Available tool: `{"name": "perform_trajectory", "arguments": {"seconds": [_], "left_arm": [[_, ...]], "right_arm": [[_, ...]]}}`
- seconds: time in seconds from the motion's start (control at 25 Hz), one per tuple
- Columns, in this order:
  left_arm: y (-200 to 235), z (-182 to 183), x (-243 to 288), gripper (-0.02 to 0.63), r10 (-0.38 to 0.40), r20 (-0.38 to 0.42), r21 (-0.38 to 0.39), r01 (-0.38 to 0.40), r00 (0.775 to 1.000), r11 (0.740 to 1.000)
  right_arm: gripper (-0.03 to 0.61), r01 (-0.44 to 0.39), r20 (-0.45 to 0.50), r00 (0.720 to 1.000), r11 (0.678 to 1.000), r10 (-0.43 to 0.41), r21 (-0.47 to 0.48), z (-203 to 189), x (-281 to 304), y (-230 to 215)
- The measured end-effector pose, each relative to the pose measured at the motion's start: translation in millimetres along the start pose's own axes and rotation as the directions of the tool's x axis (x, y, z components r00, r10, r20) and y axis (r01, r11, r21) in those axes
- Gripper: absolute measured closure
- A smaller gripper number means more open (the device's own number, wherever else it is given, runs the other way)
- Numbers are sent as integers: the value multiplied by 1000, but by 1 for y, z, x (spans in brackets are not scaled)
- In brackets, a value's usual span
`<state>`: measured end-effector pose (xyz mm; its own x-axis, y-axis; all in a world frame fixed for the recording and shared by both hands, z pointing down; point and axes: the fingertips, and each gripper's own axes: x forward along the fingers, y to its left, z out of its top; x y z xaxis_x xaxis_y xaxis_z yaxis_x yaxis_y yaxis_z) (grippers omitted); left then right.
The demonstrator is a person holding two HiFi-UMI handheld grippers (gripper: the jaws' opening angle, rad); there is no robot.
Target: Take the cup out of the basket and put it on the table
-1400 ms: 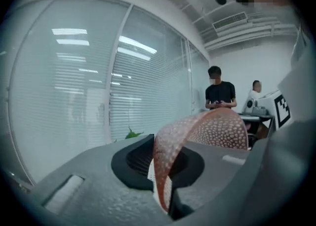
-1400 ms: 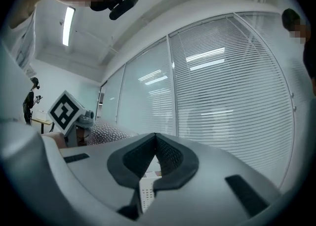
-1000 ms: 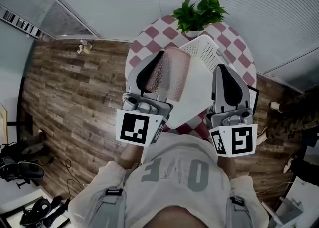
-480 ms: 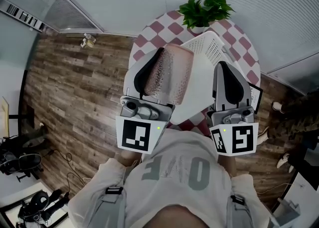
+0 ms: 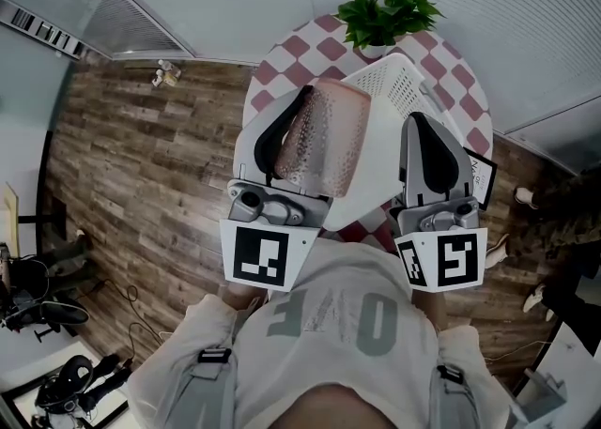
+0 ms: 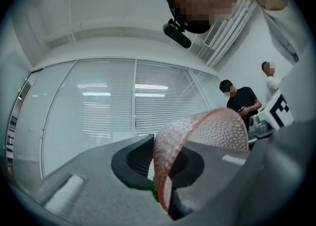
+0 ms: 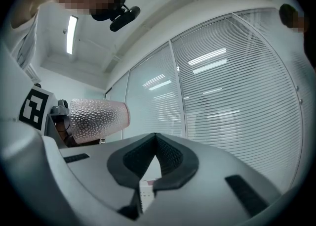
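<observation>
In the head view a pink dimpled cup [image 5: 324, 136] lies on its side in the air, above the white perforated basket [image 5: 394, 84]. My left gripper [image 5: 304, 104] is shut on the cup's rim. The left gripper view shows that rim [image 6: 165, 185] pinched between the left gripper's [image 6: 163, 170] jaws, with the cup [image 6: 212, 131] swelling out to the right. My right gripper [image 5: 419, 125] is shut on the basket's edge, and a bit of holed white plastic [image 7: 145, 190] shows between the right gripper's [image 7: 155, 146] jaws. The cup [image 7: 96, 118] appears at the left of the right gripper view.
A round red-and-white checkered table [image 5: 282, 70] stands below the basket, with a potted green plant [image 5: 385, 9] at its far side. Wood floor surrounds it. Windows with blinds [image 7: 232, 96] lie ahead. Two people [image 6: 239, 101] stand off to the right.
The left gripper has rolled a little with the cup, which now sits slightly further right over the basket. The right gripper and basket have stayed put.
</observation>
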<state>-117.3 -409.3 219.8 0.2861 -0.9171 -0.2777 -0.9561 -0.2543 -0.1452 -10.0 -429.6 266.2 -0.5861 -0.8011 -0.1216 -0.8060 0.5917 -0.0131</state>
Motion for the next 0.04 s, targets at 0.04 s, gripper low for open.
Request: {"name": "perform_trajectory", "arguments": {"seconds": [0.04], "left_arm": [[-1,-1,1,591,-1,0,2,1,1000,1000]], "right_arm": [[572,-3,2,1000,1000,3,0,0,1,0]]}}
